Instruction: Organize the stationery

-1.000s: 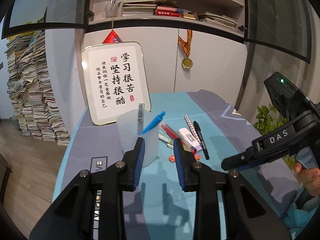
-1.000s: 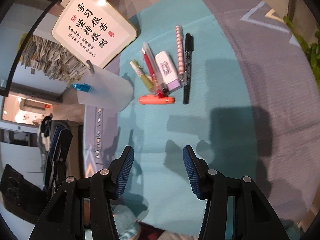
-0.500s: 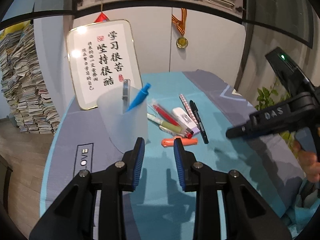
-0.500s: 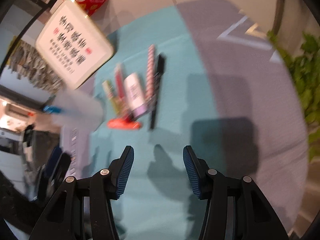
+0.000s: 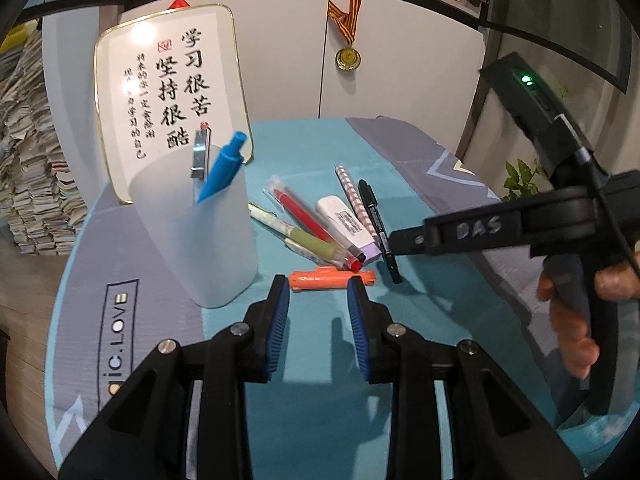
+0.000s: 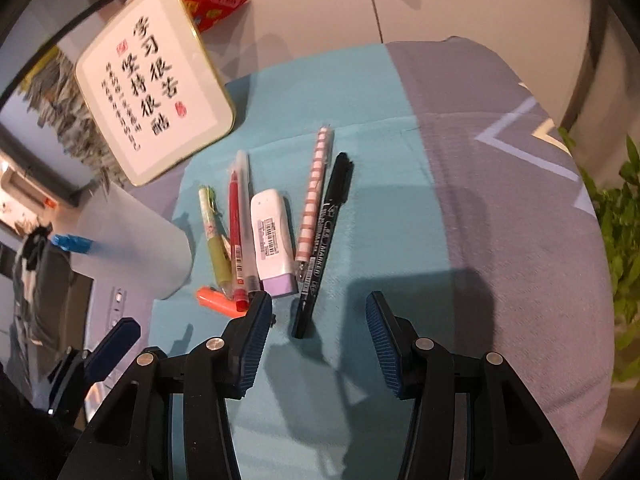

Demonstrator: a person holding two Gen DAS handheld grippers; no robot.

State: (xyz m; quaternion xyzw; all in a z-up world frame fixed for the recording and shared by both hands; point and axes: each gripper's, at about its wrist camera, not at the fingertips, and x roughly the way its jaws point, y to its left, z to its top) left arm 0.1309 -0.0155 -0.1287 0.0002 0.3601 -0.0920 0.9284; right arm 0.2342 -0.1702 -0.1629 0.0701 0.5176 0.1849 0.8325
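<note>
A frosted cup (image 5: 196, 232) holds a blue pen (image 5: 222, 166) and a metal clip. Beside it on the teal cloth lie a green pen (image 6: 216, 240), a red pen (image 6: 236, 232), a white and purple correction tape (image 6: 272, 240), a striped pen (image 6: 316, 192), a black marker (image 6: 324, 248) and an orange item (image 5: 332, 278). My left gripper (image 5: 318, 296) is open just in front of the orange item. My right gripper (image 6: 316, 314) is open with the marker's near end between its fingers.
A framed calligraphy board (image 5: 172, 92) leans on the cabinet behind the cup. A medal (image 5: 347, 58) hangs on the cabinet door. Stacked books (image 5: 24, 160) stand at the left. A plant (image 6: 616, 240) is off the table's right edge.
Both grippers have moved forward and down toward the stationery. The right gripper has come up to the black marker and the left to the orange item.
</note>
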